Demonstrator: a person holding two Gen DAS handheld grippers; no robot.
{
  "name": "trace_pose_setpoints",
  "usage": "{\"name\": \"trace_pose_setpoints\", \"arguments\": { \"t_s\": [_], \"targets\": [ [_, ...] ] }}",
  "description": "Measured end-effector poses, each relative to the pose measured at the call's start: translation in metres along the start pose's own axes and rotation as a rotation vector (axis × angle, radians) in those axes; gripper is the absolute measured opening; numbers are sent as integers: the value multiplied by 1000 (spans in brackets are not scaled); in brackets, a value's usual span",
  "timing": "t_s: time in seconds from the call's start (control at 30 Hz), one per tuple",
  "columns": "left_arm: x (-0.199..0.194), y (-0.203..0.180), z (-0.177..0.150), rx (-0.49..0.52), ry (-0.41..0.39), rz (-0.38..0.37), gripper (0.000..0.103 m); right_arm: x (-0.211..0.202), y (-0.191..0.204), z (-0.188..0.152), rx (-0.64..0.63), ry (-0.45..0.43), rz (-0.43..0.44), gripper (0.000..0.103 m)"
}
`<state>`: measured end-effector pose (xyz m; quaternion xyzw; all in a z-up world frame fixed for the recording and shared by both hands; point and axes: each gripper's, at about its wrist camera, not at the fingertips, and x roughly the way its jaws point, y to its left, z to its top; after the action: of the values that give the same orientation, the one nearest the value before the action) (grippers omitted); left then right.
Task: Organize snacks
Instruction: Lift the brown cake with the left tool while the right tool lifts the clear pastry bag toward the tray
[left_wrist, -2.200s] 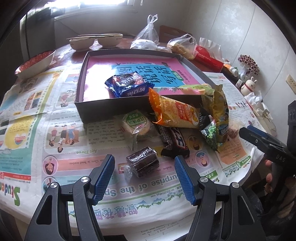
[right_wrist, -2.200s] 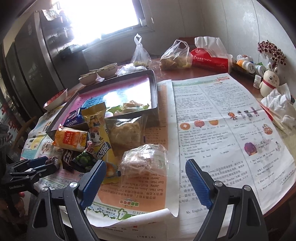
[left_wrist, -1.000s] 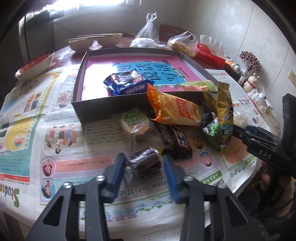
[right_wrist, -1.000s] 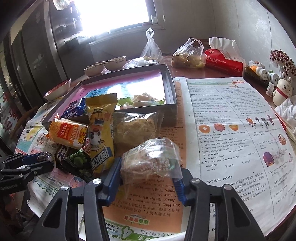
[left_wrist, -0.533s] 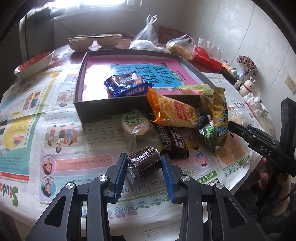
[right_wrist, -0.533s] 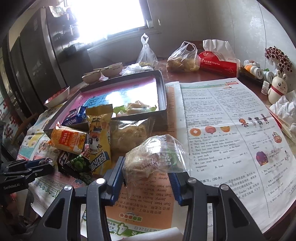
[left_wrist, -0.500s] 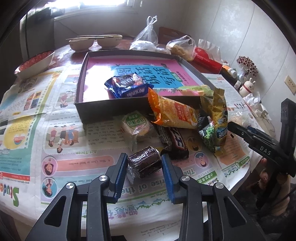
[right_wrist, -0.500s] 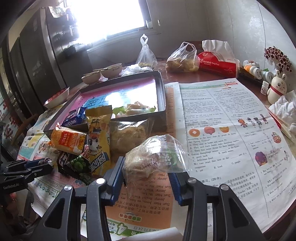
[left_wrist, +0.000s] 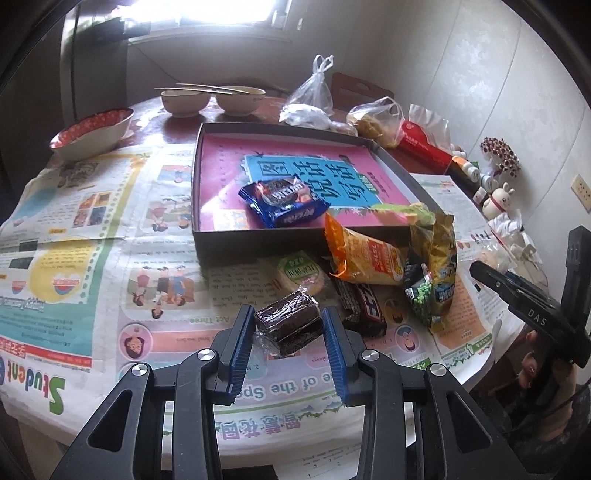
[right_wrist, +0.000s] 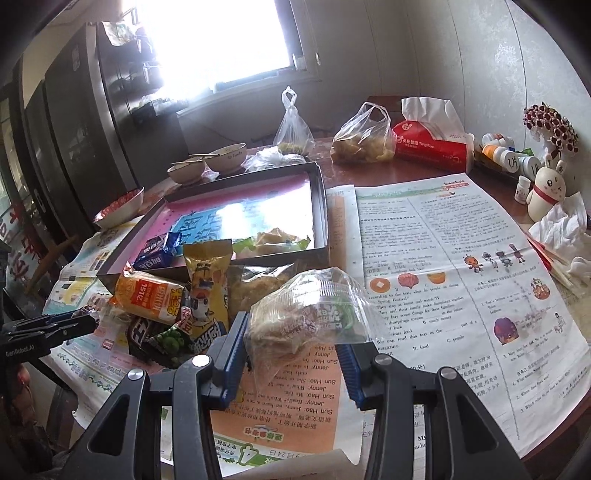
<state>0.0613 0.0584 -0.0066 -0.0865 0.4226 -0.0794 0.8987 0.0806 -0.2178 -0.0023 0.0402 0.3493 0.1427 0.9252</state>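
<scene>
So in the left wrist view, the left gripper (left_wrist: 288, 332) sat at the bottom centre of the frame with its blue pads pinching a dark brown cake in clear wrap (left_wrist: 288, 325). The cake was wedged right between the two pads, tilted a bit, with its crinkly wrapper end poking out toward the lower left. It looked lifted just off the newspaper (left_wrist: 110, 258), though I couldn't say that for sure.

Right wrist view was the same deal: the right gripper (right_wrist: 293, 343), low in the middle of the frame, was clamped on a clear bag with a pale crumbly pastry (right_wrist: 306, 314) inside. The bag puffed up above the pads and spilled out to the right.

The rest of the snack pile was left of centre in that view, just beyond the pastry: an orange packet (right_wrist: 147, 295), a yellow packet (right_wrist: 207, 288) standing upright, and a green pea packet (right_wrist: 170, 339). They leaned against the near wall of the shallow dark box (right_wrist: 321, 206). Inside the box, a blue snack packet (left_wrist: 284, 203) lay on the pink lining, up in the middle of the left wrist frame.
</scene>
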Motion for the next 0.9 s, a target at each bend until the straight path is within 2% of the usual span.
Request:
{"name": "trace_pose_setpoints", "arguments": {
  "t_s": [0.9],
  "targets": [
    [-24, 3, 19, -26, -72, -12, 39, -16, 16, 28, -57, -81, 5, 45]
  ]
}}
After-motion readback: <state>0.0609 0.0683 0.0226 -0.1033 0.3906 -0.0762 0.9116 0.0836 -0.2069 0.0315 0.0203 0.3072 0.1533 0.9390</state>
